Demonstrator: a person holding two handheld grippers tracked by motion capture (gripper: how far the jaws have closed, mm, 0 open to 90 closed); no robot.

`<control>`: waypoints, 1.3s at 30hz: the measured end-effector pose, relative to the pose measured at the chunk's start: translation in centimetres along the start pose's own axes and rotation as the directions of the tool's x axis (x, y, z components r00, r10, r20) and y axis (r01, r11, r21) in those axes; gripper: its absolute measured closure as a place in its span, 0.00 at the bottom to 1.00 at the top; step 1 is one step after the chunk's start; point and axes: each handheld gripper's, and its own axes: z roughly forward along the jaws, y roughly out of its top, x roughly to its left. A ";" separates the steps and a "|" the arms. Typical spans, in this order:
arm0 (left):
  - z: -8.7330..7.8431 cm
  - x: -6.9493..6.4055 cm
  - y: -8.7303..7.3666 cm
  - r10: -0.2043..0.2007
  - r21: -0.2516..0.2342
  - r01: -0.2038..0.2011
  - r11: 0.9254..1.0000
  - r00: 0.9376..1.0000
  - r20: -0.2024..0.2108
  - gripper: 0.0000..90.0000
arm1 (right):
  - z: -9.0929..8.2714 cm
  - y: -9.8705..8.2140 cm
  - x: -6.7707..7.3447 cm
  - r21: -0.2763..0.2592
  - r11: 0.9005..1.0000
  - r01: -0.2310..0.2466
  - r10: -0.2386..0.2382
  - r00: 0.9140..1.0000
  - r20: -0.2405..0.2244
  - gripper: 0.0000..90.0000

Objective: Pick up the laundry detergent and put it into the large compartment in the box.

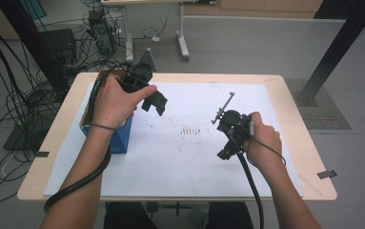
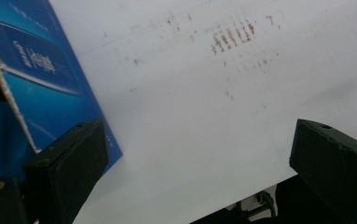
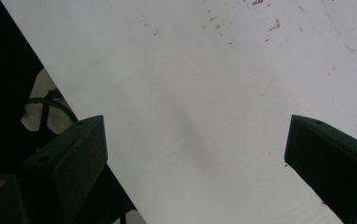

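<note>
- Blue carton (image 1: 121, 138) stands upright at the left edge of the white sheet (image 1: 194, 157) that covers the counter (image 1: 294, 124); its top flaps look open in the left gripper view.
- Left gripper (image 1: 157, 101) hangs above and just to the right of the carton. Its fingers (image 2: 69, 158) stand wide apart with nothing between them; only the carton's printed side (image 2: 36, 70) and bare sheet lie ahead.
- Right gripper (image 1: 225, 153) hovers over the sheet, well apart from the carton. Its fingers (image 3: 71, 158) are likewise spread wide and empty.
- Risk, tipping: the carton is tall and probably light. A finger that comes in from the side and strikes the wall above mid-height is likely to push it over or off the counter's left edge.
- Risk, crushing: closing hard on thin cardboard walls may buckle them. A loose flap caught alone may tear or slip free.
- Risk, sheet drag: a finger pressed down on the sheet may wrinkle or shift it and carry the carton along.
- Risk, cable: the left gripper's cable (image 1: 82, 181) loops beside the carton; a sweep of the forearm could snag it against the base.
- Brown marks (image 1: 191, 130) on the sheet are stains, not objects; they pose no obstruction.
</note>
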 end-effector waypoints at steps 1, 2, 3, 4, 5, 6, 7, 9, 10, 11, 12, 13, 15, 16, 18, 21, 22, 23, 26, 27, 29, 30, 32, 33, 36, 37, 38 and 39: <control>0.3 -0.1 0.0 0.005 0.004 -0.005 1.000 1.000 0.002 0.05 | 0.0 0.1 0.0 0.002 1.000 -0.003 0.003 1.000 -0.001 0.06; 0.6 -0.2 0.0 0.007 0.005 -0.007 1.000 1.000 0.003 0.05 | 0.0 0.1 0.0 0.003 1.000 -0.002 0.002 1.000 -0.002 0.06; 1.0 -0.3 0.0 0.011 0.011 -0.011 1.000 1.000 0.008 0.05 | 0.0 0.1 0.0 0.002 1.000 0.003 -0.003 1.000 -0.001 0.06; 1.3 -0.4 0.0 0.018 0.017 -0.018 1.000 1.000 0.015 0.05 | 0.0 0.1 0.0 0.002 1.000 0.001 -0.001 1.000 -0.002 0.06; 1.7 -0.5 -0.1 0.023 0.021 -0.023 1.000 1.000 0.020 0.05 | 0.1 0.2 -0.1 0.001 1.000 0.003 -0.003 1.000 -0.003 0.06; 2.0 -0.6 -0.1 0.026 0.024 -0.027 0.999 0.999 0.021 0.06 | 0.1 0.2 -0.1 0.002 1.000 0.003 -0.003 1.000 -0.001 0.06; 2.3 -0.7 -0.1 0.026 0.029 -0.027 0.999 0.999 0.025 0.05 | 0.0 0.2 -0.1 0.001 1.000 0.004 -0.004 1.000 -0.001 0.06; 2.9 -0.8 -0.2 0.034 0.037 -0.035 0.999 0.999 0.028 0.05 | 0.1 0.2 -0.1 0.001 1.000 -0.003 0.003 1.000 -0.002 0.06; 3.2 -0.9 -0.2 0.034 0.042 -0.036 0.998 0.999 0.032 0.05 | 0.1 0.2 -0.2 0.000 1.000 -0.002 0.002 1.000 -0.003 0.06; 3.5 -0.9 -0.3 0.035 0.046 -0.036 0.998 0.999 0.033 0.05 | 0.2 0.2 -0.2 0.000 1.000 -0.003 0.003 1.000 -0.003 0.06; 3.8 -1.0 -0.3 0.037 0.050 -0.039 0.998 0.999 0.035 0.05 | 0.2 0.2 -0.2 -0.001 1.000 -0.003 0.003 1.000 -0.003 0.06; 4.0 -1.0 -0.3 0.038 0.054 -0.040 0.998 0.999 0.039 0.05 | 0.2 0.2 -0.1 0.001 1.000 -0.004 0.004 1.000 -0.005 0.06; 4.5 -1.2 -0.4 0.038 0.055 -0.040 0.998 0.998 0.040 0.05 | 0.3 0.2 -0.2 0.003 1.000 -0.003 0.003 1.000 -0.005 0.06; 4.7 -1.3 -0.4 0.039 0.055 -0.041 0.998 0.998 0.042 0.05 | 0.3 0.2 -0.2 0.003 1.000 -0.003 0.003 1.000 -0.008 0.06; 5.1 -1.4 -0.4 0.046 0.061 -0.049 0.997 0.998 0.046 0.05 | 0.3 0.2 -0.2 0.004 1.000 -0.002 0.002 1.000 -0.005 0.06; 5.9 -1.6 -0.5 0.050 0.066 -0.054 0.996 0.997 0.052 0.06 | 0.3 0.2 -0.2 0.002 1.000 0.001 -0.001 1.000 -0.005 0.06; 6.1 -1.7 -0.5 0.052 0.068 -0.055 0.996 0.997 0.052 0.06 | 0.3 0.2 -0.2 0.001 1.000 -0.005 0.005 1.000 -0.008 0.06; 6.3 -1.7 -0.6 0.055 0.067 -0.058 0.996 0.997 0.051 0.06 | 0.3 0.2 -0.2 -0.001 1.000 -0.004 0.004 1.000 -0.007 0.06; 7.0 -1.9 -0.8 0.058 0.065 -0.061 0.996 0.997 0.057 0.06 | 0.3 0.1 -0.2 0.001 1.000 -0.010 0.010 1.000 -0.008 0.06; 7.3 -2.0 -0.8 0.059 0.061 -0.062 0.996 0.996 0.060 0.06 | 0.3 0.0 -0.2 0.001 1.000 -0.009 0.009 1.000 -0.007 0.06; 7.8 -2.1 -0.9 0.058 0.064 -0.062 0.996 0.996 0.066 0.06 | 0.3 -0.1 -0.3 0.001 1.000 -0.009 0.009 1.000 -0.007 0.06; 8.1 -2.2 -1.0 0.060 0.066 -0.065 0.996 0.996 0.069 0.06 | 0.3 -0.1 -0.3 0.000 1.000 -0.009 0.009 1.000 -0.007 0.06; 8.5 -2.4 -1.1 0.062 0.072 -0.067 0.995 0.996 0.070 0.06 | 0.2 -0.2 -0.3 -0.002 1.000 -0.015 0.015 1.000 -0.007 0.06; 8.8 -2.4 -1.2 0.062 0.075 -0.068 0.995 0.995 0.072 0.06 | 0.2 -0.3 -0.3 -0.003 1.000 -0.014 0.014 1.000 -0.006 0.06; 9.3 -2.6 -1.4 0.061 0.081 -0.068 0.994 0.995 0.080 0.06 | 0.2 -0.3 -0.3 -0.003 1.000 -0.013 0.013 1.000 -0.005 0.06; 9.5 -2.7 -1.5 0.062 0.085 -0.069 0.994 0.995 0.081 0.06 | 0.2 -0.4 -0.3 -0.004 1.000 -0.019 0.018 1.000 -0.006 0.06; 9.6 -2.7 -1.5 0.061 0.086 -0.068 0.994 0.995 0.082 0.06 | 0.2 -0.4 -0.3 -0.003 1.000 -0.019 0.019 1.000 -0.006 0.06; 9.7 -2.7 -1.5 0.060 0.086 -0.067 0.994 0.995 0.086 0.06 | 0.2 -0.4 -0.3 -0.003 1.000 -0.019 0.019 1.000 -0.005 0.06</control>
